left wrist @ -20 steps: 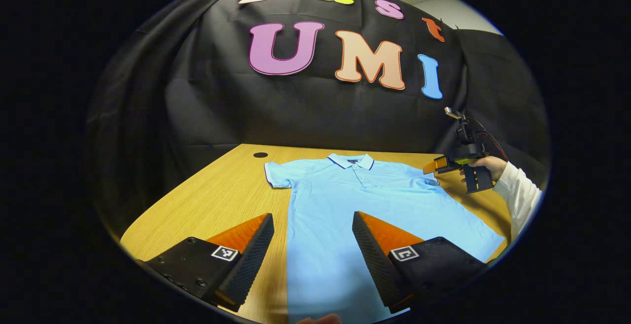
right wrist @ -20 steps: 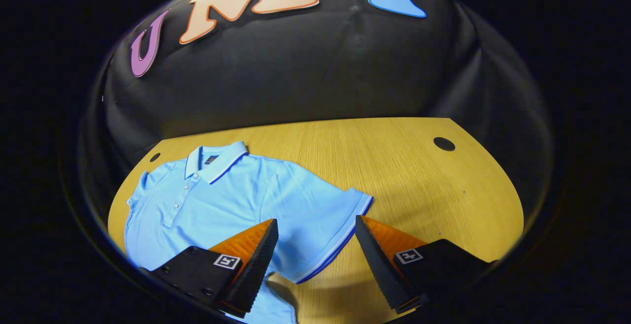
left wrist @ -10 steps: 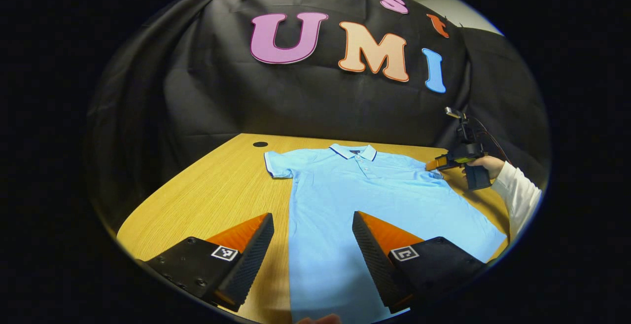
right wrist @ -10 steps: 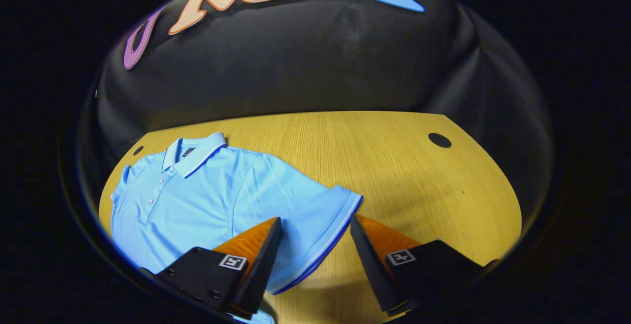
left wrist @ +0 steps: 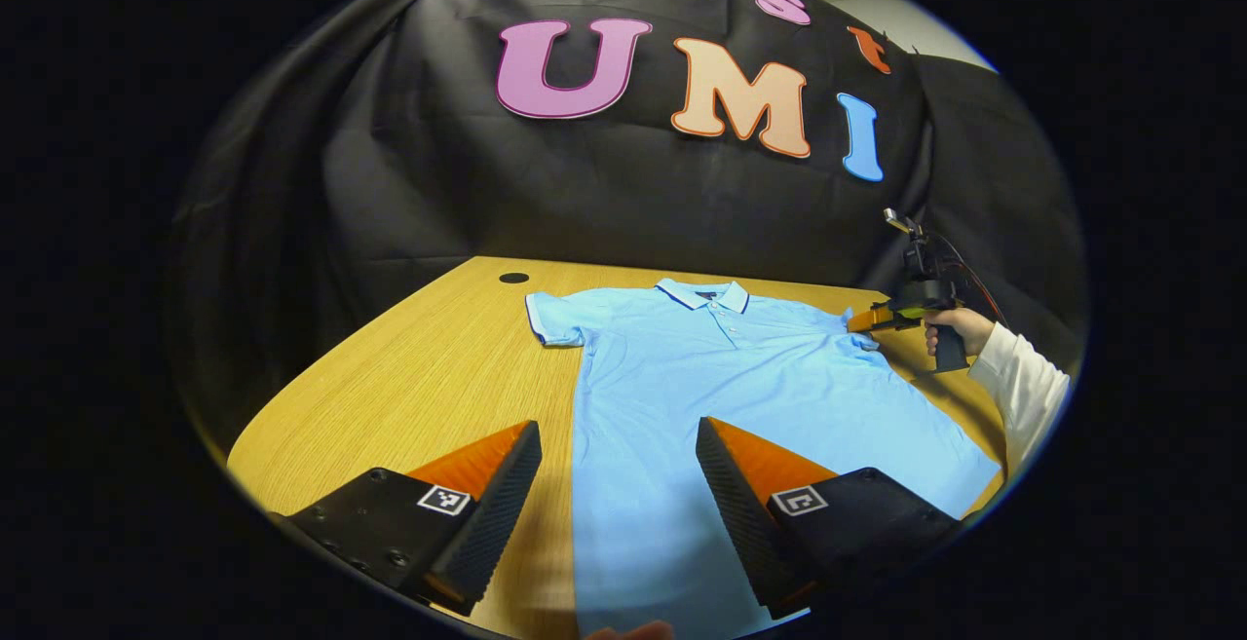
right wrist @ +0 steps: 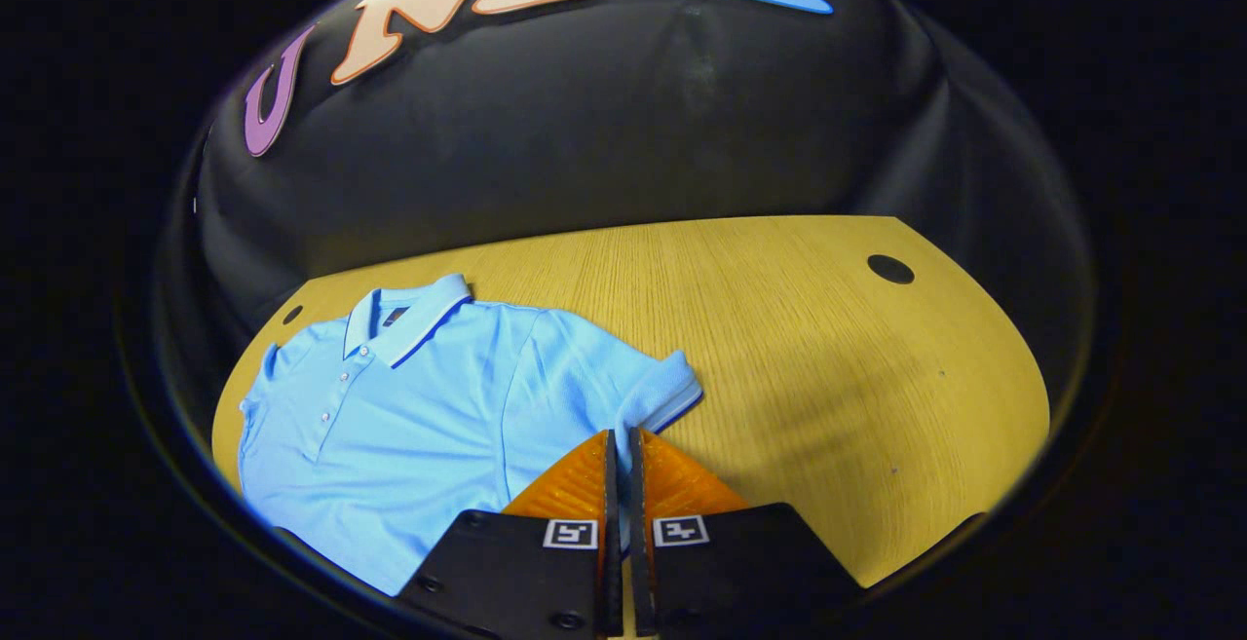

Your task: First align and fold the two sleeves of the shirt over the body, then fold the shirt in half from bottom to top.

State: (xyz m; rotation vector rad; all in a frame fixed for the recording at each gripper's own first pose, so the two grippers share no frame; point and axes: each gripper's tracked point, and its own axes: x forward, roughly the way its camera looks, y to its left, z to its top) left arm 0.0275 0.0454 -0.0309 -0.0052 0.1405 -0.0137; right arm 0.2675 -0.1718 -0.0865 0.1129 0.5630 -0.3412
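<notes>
**Right fingers pinch the sleeve hem, left fingers wait wide over the body**

The light blue polo shirt point(left wrist: 740, 396) lies flat and face up on the wooden bench point(left wrist: 429, 377), collar toward the black cloth wall, buttons showing down the placket. In the left gripper view the shirt runs from the centre of the frame down to the bottom edge, one short sleeve point(left wrist: 553, 319) spread out at centre left near a dark round hole point(left wrist: 512, 278) in the bench top.

The left gripper point(left wrist: 619, 470) hangs over the lower body of the shirt, fingers spread wide, nothing between them. One finger stands over bare wood, the other over blue fabric.

Over at the right edge of that view, a hand in a white sleeve point(left wrist: 1023, 389) holds the right gripper point(left wrist: 862, 320) at the shirt's other sleeve. From the right gripper view, the right gripper point(right wrist: 618, 460) is at bottom centre with its fingers drawn together, only a thin gap between them, tips at the hem of that sleeve point(right wrist: 643, 392). The sleeve is bunched and rumpled just ahead of the tips. Bare bench point(right wrist: 828, 348) stretches off to the right, with another hole point(right wrist: 890, 269) at upper right.
</notes>
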